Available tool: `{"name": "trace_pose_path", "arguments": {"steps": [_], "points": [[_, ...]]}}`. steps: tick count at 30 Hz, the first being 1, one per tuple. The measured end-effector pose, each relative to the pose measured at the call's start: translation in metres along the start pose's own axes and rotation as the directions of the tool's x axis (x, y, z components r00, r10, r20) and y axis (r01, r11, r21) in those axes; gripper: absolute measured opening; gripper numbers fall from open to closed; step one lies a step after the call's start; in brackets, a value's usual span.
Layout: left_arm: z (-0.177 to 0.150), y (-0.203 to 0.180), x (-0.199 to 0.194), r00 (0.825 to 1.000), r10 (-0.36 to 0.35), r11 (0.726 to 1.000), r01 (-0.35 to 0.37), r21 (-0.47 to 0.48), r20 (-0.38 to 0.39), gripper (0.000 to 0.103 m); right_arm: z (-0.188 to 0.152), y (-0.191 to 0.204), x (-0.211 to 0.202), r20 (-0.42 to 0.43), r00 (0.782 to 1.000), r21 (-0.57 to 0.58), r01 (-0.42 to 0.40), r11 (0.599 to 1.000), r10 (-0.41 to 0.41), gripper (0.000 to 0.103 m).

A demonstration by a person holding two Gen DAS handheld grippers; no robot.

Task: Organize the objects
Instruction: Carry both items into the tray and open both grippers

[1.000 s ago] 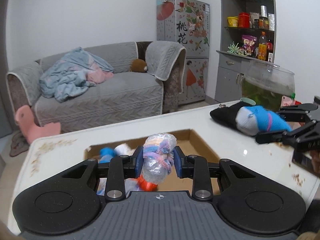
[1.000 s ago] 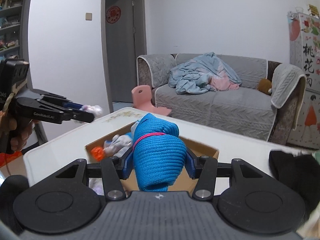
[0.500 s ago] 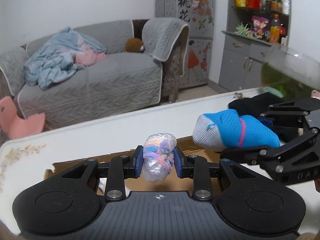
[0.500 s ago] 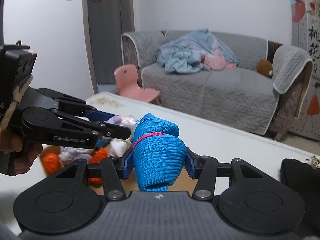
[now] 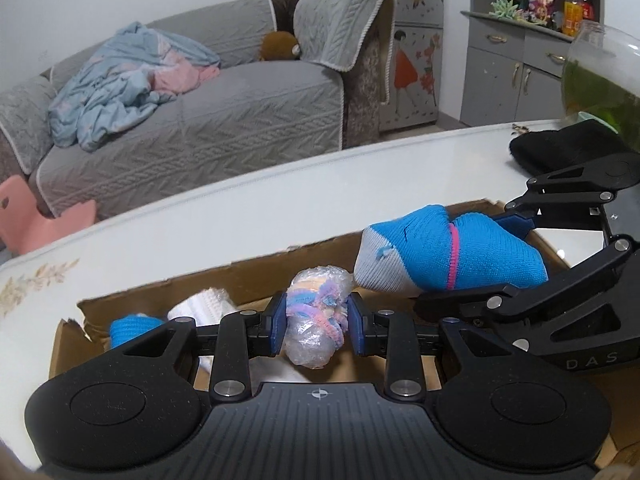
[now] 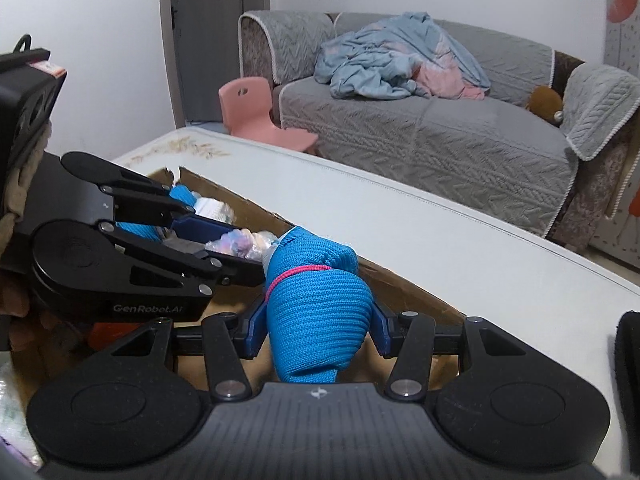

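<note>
Left gripper [image 5: 317, 322] is clamped on a plastic-wrapped bundle [image 5: 316, 320]; right gripper [image 6: 318, 330] is closed on a rolled blue sock [image 6: 318, 312]. Both loads hang over the open cardboard box [image 5: 256, 276] on the white table [image 5: 240, 216], just beside each other. Risk: the two grippers crowd one corner, so releasing together could knock a load onto the box wall or out. Box contents are partly hidden; free space probably adequate.

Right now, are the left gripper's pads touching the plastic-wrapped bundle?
Touching. In the left wrist view both blue pads of the left gripper press flat on the sides of the plastic-wrapped bundle, with no gap.
</note>
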State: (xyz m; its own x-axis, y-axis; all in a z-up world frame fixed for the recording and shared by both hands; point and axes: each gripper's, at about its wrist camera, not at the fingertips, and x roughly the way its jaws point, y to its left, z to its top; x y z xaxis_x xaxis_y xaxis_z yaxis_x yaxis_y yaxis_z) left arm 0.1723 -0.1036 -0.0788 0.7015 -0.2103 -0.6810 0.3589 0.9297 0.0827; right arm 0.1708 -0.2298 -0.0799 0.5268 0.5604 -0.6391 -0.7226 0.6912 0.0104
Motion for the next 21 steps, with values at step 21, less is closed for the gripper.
{"name": "trace_pose_path", "arguments": {"steps": [21], "points": [[0.012, -0.005, 0.017, 0.984, 0.073, 0.997, -0.071, 0.023, -0.161, 0.074, 0.009, -0.003, 0.015, -0.176, 0.984, -0.033, 0.032, 0.999, -0.037, 0.059]]}}
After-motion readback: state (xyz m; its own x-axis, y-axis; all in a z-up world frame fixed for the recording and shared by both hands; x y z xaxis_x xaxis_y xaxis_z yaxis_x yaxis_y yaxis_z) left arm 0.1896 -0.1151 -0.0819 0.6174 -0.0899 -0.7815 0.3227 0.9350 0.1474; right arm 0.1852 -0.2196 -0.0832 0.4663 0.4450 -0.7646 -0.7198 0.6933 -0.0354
